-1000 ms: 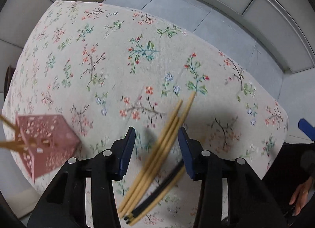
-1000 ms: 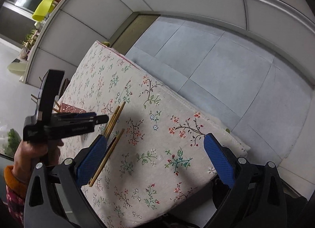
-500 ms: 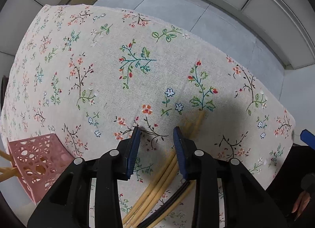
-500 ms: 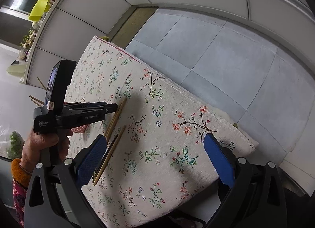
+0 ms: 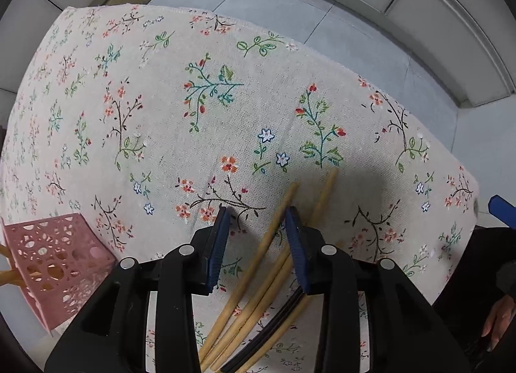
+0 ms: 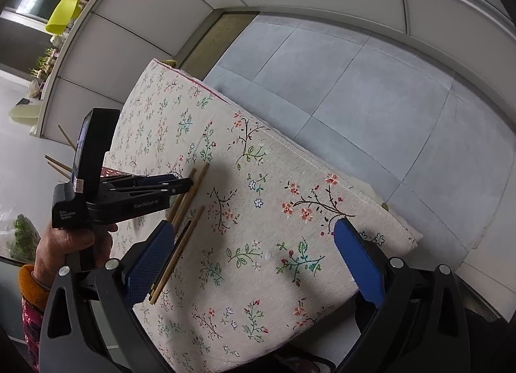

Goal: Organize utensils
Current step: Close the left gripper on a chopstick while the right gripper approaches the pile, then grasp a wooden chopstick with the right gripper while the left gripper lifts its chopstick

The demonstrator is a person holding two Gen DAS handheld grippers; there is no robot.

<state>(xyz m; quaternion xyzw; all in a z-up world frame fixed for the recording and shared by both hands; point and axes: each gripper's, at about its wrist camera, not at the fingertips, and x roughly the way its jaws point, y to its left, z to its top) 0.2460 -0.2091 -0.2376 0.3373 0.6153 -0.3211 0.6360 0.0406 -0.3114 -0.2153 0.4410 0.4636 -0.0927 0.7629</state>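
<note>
The left gripper (image 5: pixel 256 211) points straight down from the bottom centre of its own view, its blue pads (image 5: pixel 216 250) standing partly apart. In the right wrist view the left hand (image 6: pixel 69 240) grips its handle at the left edge, an orange cuff at the wrist. The right gripper (image 6: pixel 254 244) angles downward from the lower frame, jaws spread wide with nothing between them.
</note>
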